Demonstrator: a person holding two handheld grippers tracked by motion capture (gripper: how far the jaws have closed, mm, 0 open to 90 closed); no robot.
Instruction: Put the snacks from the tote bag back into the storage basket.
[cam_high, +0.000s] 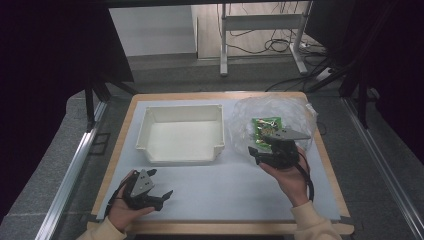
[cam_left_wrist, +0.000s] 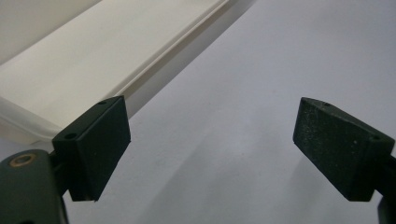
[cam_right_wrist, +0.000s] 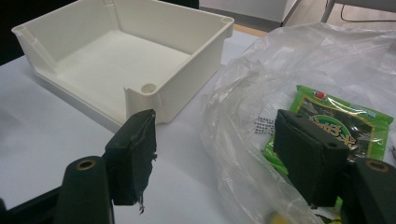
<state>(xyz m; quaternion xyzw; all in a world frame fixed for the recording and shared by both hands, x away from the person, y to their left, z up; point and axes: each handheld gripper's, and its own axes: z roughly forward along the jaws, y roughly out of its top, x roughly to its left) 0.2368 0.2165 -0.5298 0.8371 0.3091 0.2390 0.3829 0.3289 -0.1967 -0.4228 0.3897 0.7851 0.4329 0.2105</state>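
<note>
A clear plastic bag (cam_high: 287, 107) lies on the right of the white mat with green snack packets (cam_high: 266, 125) inside. My right gripper (cam_high: 260, 151) hovers at the bag's near edge, held in a hand. In the right gripper view its jaws (cam_right_wrist: 215, 154) stand open, the crumpled bag (cam_right_wrist: 261, 74) and a green packet (cam_right_wrist: 341, 116) just beyond them, and nothing is pinched. An empty white bin (cam_high: 150, 125) sits left of the bag. My left gripper (cam_high: 161, 184) rests near the table's front left, open (cam_left_wrist: 210, 144) over bare mat, with the bin's wall (cam_left_wrist: 70, 65) ahead.
The white mat (cam_high: 220, 190) covers a wood-edged table (cam_high: 220, 227). Beyond the far edge are a desk frame (cam_high: 260, 22) and loose cables (cam_high: 280, 45) on the floor. Metal rails (cam_high: 70, 170) run along both sides of the table.
</note>
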